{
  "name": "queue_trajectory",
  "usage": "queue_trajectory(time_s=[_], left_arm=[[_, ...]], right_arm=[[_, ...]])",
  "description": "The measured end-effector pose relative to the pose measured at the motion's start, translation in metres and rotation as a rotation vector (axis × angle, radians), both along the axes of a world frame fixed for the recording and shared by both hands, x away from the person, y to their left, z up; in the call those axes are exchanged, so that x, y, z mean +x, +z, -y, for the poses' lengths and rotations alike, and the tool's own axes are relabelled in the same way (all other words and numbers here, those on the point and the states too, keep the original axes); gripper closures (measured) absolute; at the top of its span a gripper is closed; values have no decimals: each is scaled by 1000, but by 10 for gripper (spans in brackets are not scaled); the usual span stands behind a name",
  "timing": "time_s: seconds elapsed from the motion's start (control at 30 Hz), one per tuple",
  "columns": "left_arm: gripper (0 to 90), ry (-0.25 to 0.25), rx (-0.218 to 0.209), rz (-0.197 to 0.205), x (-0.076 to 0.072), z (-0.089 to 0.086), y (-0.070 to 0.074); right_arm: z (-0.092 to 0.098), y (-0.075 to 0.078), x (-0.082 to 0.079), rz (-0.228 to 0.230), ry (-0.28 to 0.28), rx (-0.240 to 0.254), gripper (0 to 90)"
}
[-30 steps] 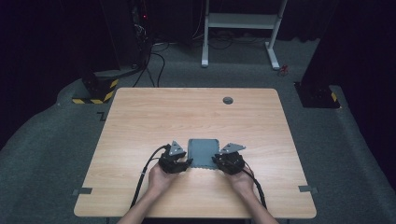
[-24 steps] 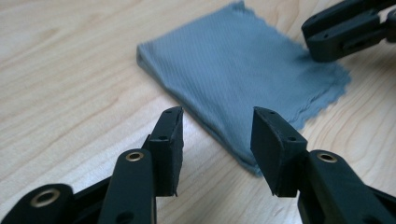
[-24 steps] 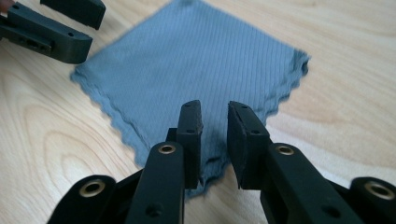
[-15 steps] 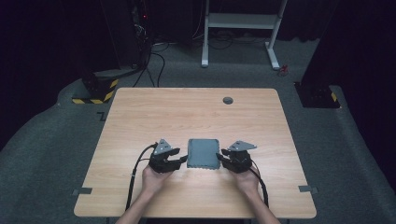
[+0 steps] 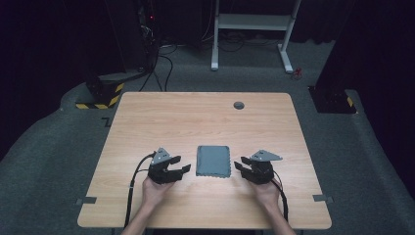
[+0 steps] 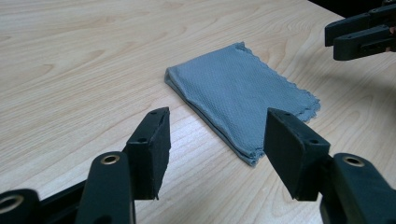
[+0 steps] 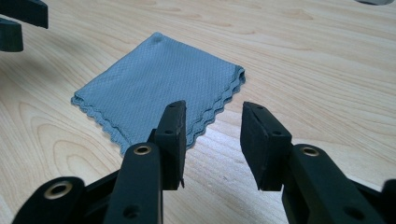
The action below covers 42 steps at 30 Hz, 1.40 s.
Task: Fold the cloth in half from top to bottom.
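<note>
A folded grey cloth (image 5: 213,160) with scalloped edges lies flat near the front middle of the wooden table (image 5: 195,117). My left gripper (image 5: 184,168) rests just left of it, open, jaws empty and pointing at the cloth (image 6: 243,95). On the cloth's other side my right gripper (image 5: 238,166) is open too, nothing between its jaws, with the cloth (image 7: 156,86) just beyond its left jaw. The left gripper (image 6: 217,140) has the right gripper's jaws across from it at the upper right. The right gripper (image 7: 212,135) hovers close to the cloth's scalloped corner.
A small dark round disc (image 5: 239,105) sits near the table's far edge. Beyond the table stand a white desk frame (image 5: 254,29), black cases and cables on grey carpet. Tape strips mark the front corners.
Both grippers have drawn outward and back from the cloth's sides, and the cloth now lies free between them.
</note>
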<state>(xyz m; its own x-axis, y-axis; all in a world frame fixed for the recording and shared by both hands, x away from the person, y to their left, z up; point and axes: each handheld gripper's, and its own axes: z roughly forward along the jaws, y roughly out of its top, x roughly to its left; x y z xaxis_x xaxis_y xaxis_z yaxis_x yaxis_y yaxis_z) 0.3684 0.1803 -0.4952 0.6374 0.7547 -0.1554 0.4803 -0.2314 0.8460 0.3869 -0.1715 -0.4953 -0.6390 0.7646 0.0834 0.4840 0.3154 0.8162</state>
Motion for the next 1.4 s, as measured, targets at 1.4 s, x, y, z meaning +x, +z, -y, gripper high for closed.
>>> queue_trajectory(time_s=[1.4], left_arm=[[382,68,11,41,-28,-39,0]], right_arm=[[53,1,-30,29,-75,48,581]])
